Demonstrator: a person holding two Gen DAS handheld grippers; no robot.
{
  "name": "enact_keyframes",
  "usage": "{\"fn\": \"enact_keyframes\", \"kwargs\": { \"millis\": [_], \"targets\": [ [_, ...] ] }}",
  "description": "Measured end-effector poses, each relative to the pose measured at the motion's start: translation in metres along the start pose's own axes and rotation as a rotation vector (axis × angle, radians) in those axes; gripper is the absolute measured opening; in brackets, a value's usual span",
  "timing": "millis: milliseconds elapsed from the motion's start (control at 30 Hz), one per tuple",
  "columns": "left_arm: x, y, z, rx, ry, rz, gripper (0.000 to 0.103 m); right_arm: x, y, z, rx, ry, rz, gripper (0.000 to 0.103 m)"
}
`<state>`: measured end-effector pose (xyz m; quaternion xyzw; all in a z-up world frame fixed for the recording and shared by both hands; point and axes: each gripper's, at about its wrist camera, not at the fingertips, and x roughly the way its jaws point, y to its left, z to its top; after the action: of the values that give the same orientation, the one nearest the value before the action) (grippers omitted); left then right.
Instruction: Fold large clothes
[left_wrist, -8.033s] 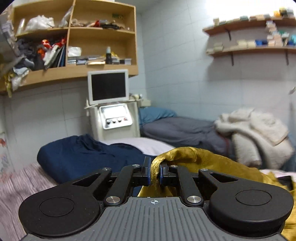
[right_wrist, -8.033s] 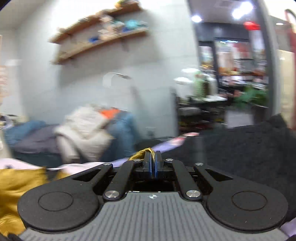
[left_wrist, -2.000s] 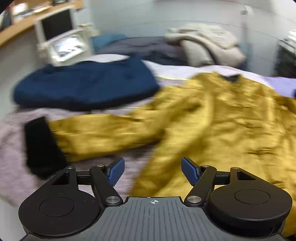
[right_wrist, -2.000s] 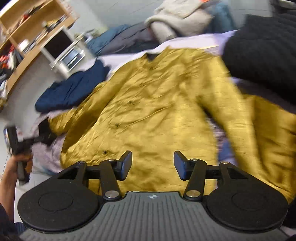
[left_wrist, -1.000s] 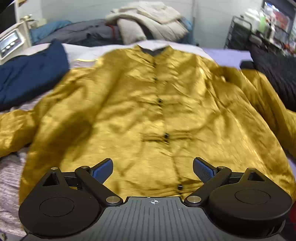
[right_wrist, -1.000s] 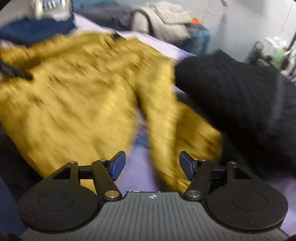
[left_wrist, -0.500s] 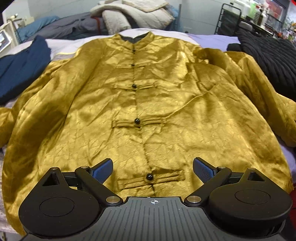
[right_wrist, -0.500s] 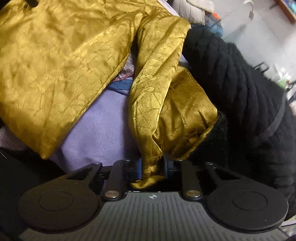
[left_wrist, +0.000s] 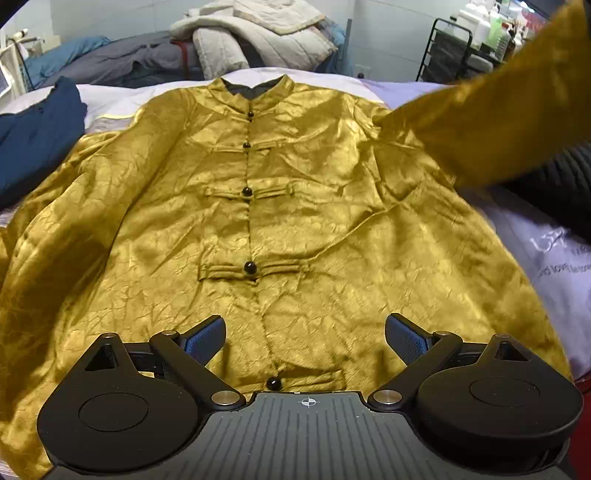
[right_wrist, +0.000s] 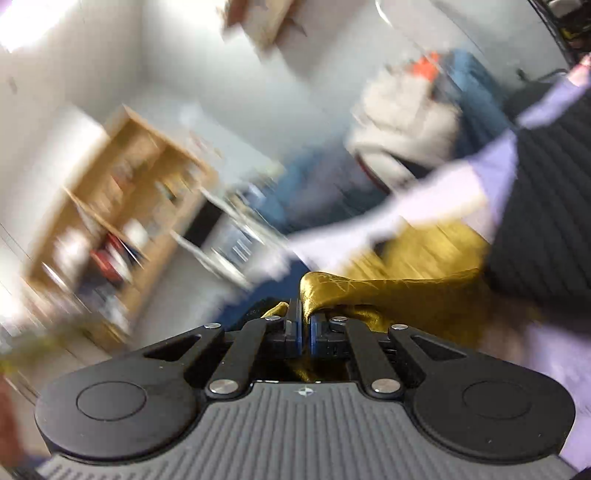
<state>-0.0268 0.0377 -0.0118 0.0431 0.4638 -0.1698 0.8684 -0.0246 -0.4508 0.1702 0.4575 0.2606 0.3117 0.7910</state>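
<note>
Jacket (left_wrist: 295, 221) lies front-up, buttoned, flat across the bed (left_wrist: 546, 251), collar at the far edge. My left gripper (left_wrist: 304, 338) hovers above its hem, jaws spread. My right gripper (right_wrist: 304, 328) has jaws pinching the sleeve (right_wrist: 406, 295), lifted off the bed.

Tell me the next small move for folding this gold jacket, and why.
Probably carry the raised sleeve inward and lay it across the jacket's buttoned front. The right tool is shut on the sleeve's end, the sleeve already hangs above the flat jacket, and the left tool is open and holds nothing.
</note>
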Motion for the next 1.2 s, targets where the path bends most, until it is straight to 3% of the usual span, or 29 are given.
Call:
{"fn": "enact_keyframes", "kwargs": {
  "millis": [133, 233, 300, 467, 600, 867, 1000, 1200],
  "targets": [
    [0.004, -0.004, 0.003, 0.009, 0.002, -0.010, 0.103, -0.011, -0.022, 0.049, 0.126, -0.137, 0.103, 0.006],
    [0.012, -0.008, 0.003, 0.027, 0.018, -0.010, 0.103, -0.025, -0.051, 0.078, 0.201, -0.235, 0.096, 0.006],
    [0.020, -0.008, 0.002, 0.034, 0.037, -0.012, 0.103, -0.037, -0.081, 0.092, 0.252, -0.312, 0.038, 0.006],
    [0.036, -0.008, -0.003, 0.061, 0.068, 0.015, 0.103, -0.059, -0.160, 0.080, 0.411, -0.398, -0.103, 0.006],
    [0.038, -0.006, -0.002, 0.073, 0.066, 0.017, 0.103, -0.054, -0.198, 0.056, 0.538, -0.432, -0.017, 0.006],
    [0.027, 0.002, 0.008, 0.016, 0.025, 0.011, 0.103, 0.024, -0.138, 0.058, 0.443, -0.199, 0.075, 0.007],
    [0.011, 0.014, 0.009, 0.006, -0.019, 0.060, 0.103, 0.107, -0.103, 0.048, 0.449, -0.033, 0.160, 0.007],
    [-0.017, 0.042, 0.007, -0.004, -0.071, 0.168, 0.103, 0.256, -0.097, 0.020, 0.561, 0.177, 0.289, 0.013]
  ]
}}
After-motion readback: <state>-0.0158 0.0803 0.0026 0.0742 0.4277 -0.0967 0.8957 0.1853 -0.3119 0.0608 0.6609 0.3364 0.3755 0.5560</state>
